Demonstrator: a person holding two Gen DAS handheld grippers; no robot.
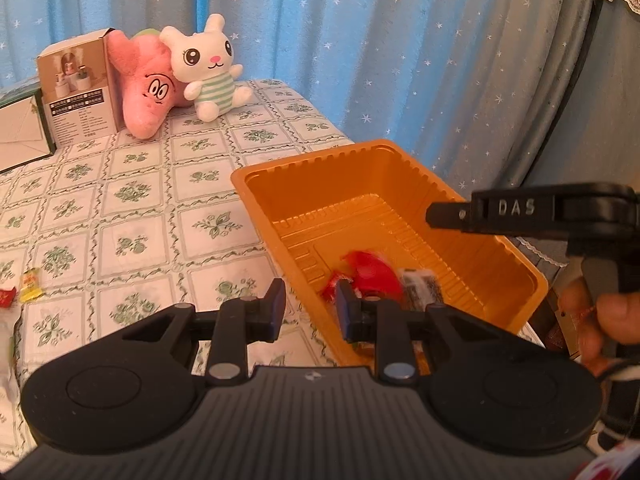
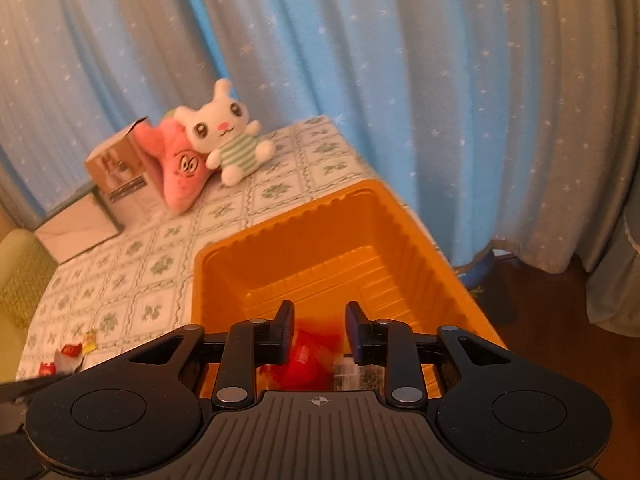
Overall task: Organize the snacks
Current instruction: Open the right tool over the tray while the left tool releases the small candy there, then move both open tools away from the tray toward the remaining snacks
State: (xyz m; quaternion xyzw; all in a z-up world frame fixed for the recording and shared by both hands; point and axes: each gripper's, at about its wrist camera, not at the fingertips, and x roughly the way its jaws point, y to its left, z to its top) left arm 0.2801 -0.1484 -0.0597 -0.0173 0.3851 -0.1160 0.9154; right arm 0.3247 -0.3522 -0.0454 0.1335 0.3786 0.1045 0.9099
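Standing over the orange tray (image 1: 400, 184) at the near right corner of the bench (image 1: 132, 200), both grippers hang with nothing in their grasp. The left gripper (image 1: 310, 310) has its jaws parted a little, empty, straddling the tray's near-left wall. The right gripper (image 2: 318, 326) hovers above the tray's near end, its jaws somewhat wider and bare of anything; in the left wrist view it juts in from three o'clock, with the person's hand (image 1: 600, 320) on its trigger.

Already in the tray lie a red-wrapped snack (image 1: 372, 272) and, just beside it toward three o'clock, a darker packet (image 1: 420, 288) whose print is too blurred to read. So the sorting is under way but, by my reckoning, far from finished: a small yellow sweet (image 1: 31, 285) and a red-and-white wrapper (image 1: 7, 296) sit loose on the bench out at nine o'clock, well apart from the tray, with more wrappers bunched there in the right wrist view. The white bunny toy (image 1: 208, 68), pink star plush (image 1: 148, 88) and cardboard box (image 1: 76, 92) at eleven o'clock look like bystanders.
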